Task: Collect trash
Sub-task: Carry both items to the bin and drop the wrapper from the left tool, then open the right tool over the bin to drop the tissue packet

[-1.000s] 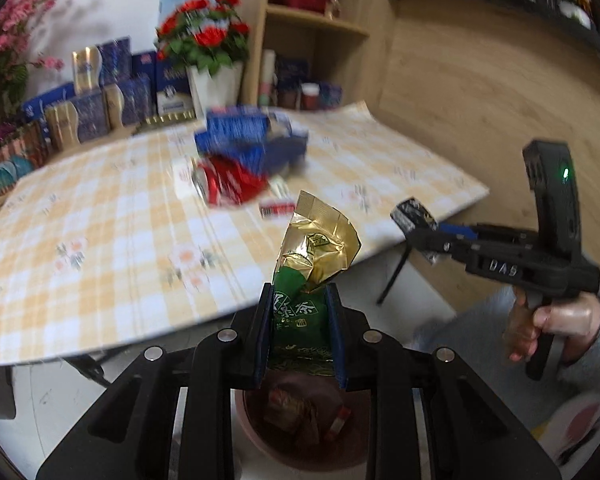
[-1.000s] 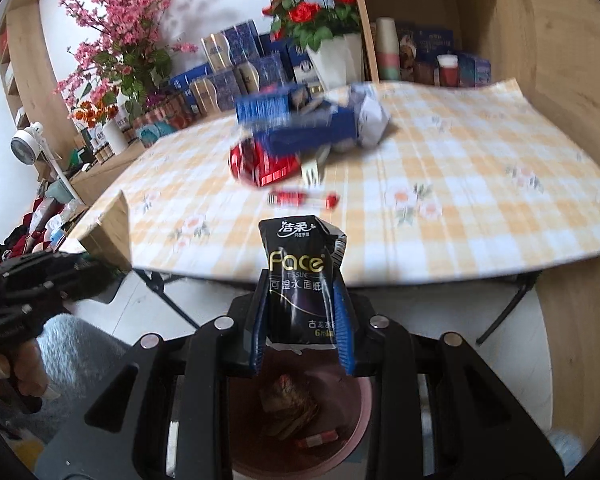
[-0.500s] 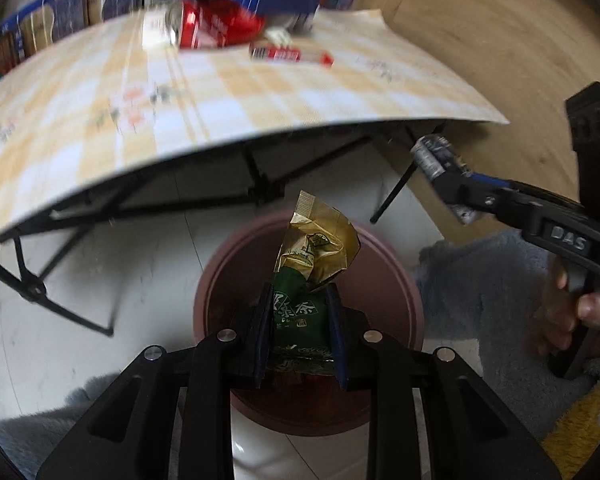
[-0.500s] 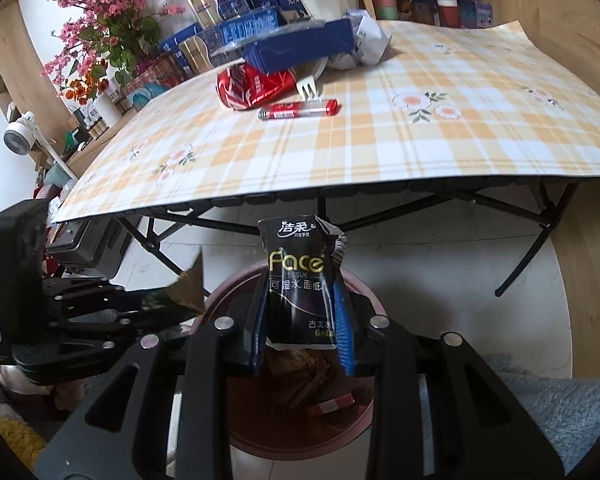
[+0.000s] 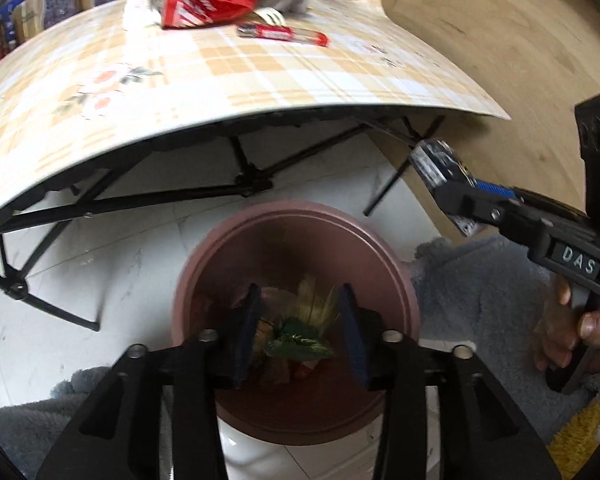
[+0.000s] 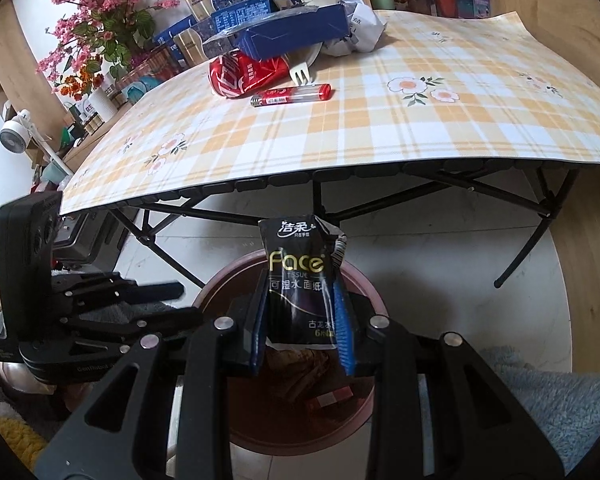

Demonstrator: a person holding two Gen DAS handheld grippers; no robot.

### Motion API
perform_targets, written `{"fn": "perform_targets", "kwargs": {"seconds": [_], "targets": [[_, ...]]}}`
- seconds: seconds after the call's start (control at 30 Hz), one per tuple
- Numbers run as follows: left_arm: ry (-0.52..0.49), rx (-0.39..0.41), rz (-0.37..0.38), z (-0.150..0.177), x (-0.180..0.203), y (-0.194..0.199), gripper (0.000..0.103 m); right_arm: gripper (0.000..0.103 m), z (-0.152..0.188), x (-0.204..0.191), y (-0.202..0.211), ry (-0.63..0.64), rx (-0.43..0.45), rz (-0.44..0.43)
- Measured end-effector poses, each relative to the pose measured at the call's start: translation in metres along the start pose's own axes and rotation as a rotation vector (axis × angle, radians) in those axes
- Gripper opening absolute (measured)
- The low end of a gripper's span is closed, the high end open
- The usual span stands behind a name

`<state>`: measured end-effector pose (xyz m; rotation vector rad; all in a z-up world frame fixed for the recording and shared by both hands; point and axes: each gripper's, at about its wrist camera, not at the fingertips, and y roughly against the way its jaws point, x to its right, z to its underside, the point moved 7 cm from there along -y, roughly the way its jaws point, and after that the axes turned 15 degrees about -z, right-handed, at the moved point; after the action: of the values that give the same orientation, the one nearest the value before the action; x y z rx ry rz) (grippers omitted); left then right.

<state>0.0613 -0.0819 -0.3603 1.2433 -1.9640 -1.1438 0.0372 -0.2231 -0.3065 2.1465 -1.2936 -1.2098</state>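
Note:
My left gripper (image 5: 299, 296) hovers over the brown bin (image 5: 300, 218); its jaws are opening and press on nothing. The green-and-gold wrapper (image 5: 300, 338) shows blurred below them, loose among the trash in the bin. My right gripper (image 6: 300, 292) is shut on a black tissue pack (image 6: 298, 276) marked "Face", held upright above the bin's rim (image 6: 224, 280). In the left wrist view the right gripper (image 5: 452, 196) comes in from the right with the pack (image 5: 436, 156). The left gripper (image 6: 180, 302) appears at the left of the right wrist view.
A folding table with a checked cloth (image 6: 380, 120) stands behind the bin. It carries a crushed red can (image 6: 244, 72), a red tube (image 6: 292, 94), a blue box (image 6: 296, 36), crumpled paper (image 6: 360, 24) and a fork (image 6: 300, 74). Grey rug (image 5: 480, 280) lies beside the bin.
Both grippers sank from table height to just over the bin. The left jaws spread and the green-and-gold wrapper dropped out of them into the bin. The right keeps its pack.

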Motion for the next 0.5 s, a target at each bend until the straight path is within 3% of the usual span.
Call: {"fn": "perform_targets", "kwargs": {"seconds": [0.07,0.17,0.23,0.3,0.5], "targets": [[0.026,0.032,-0.027,-0.004,-0.007,0.008,0.047,0.031,0.001,-0.002,-0.004,0.008,-0.015,-0.002],[0.083,0.142,-0.105,-0.016,-0.025,0.033,0.062,0.031,0.003,-0.003,-0.015,0.016,-0.051,-0.001],[0.138,0.24,-0.158,-0.026,-0.04,0.057,0.08,0.031,0.003,-0.002,-0.024,0.02,-0.077,-0.003],[0.159,0.331,-0.22,-0.035,-0.055,0.08,0.087,0.031,0.004,-0.002,-0.035,0.032,-0.098,0.004],[0.092,0.445,-0.389,-0.041,-0.075,0.112,0.094,0.032,0.014,0.001,-0.054,0.052,-0.148,0.037]]}}
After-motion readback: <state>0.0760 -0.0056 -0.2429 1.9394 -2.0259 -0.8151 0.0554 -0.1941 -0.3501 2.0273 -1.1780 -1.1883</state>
